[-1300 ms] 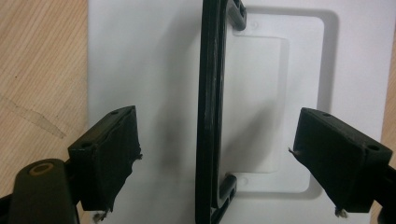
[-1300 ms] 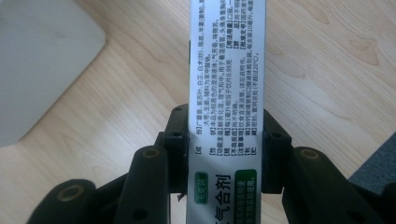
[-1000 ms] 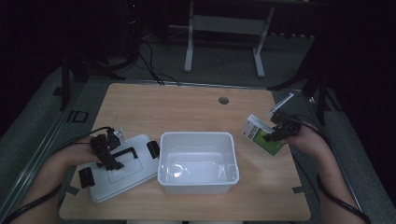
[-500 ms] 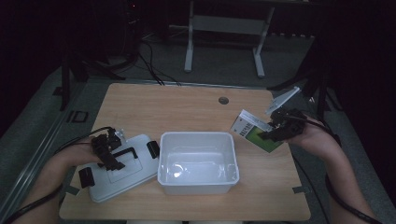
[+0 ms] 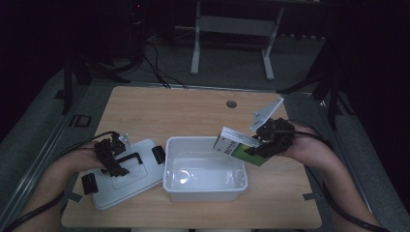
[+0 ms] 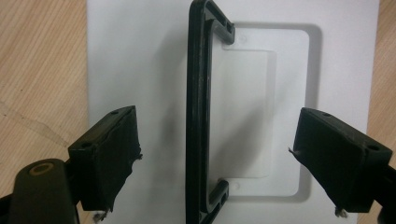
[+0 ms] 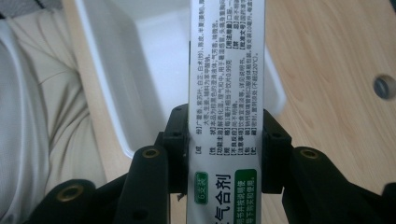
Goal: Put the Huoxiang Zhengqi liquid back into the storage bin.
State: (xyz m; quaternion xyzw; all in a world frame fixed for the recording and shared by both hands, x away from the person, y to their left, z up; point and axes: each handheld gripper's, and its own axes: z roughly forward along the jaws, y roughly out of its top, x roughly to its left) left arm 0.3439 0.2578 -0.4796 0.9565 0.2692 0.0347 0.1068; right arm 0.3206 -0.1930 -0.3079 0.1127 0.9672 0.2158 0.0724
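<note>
High view | right gripper point(image 5: 257, 143) clamps box point(image 5: 237, 146) | long axis level, end toward bin point(image 5: 203, 169)

Black two-jaw left tool point(image 5: 112, 155), black right tool point(image 5: 269, 139), brass-ringed screw holes, trailing black cables, bare forearms

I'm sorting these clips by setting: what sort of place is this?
Probably a lab or workshop set up for recording, not a home: a bare wooden table with a cable hole, a metal stand on the dim grey floor behind it, and cables trailing across that floor.
</note>
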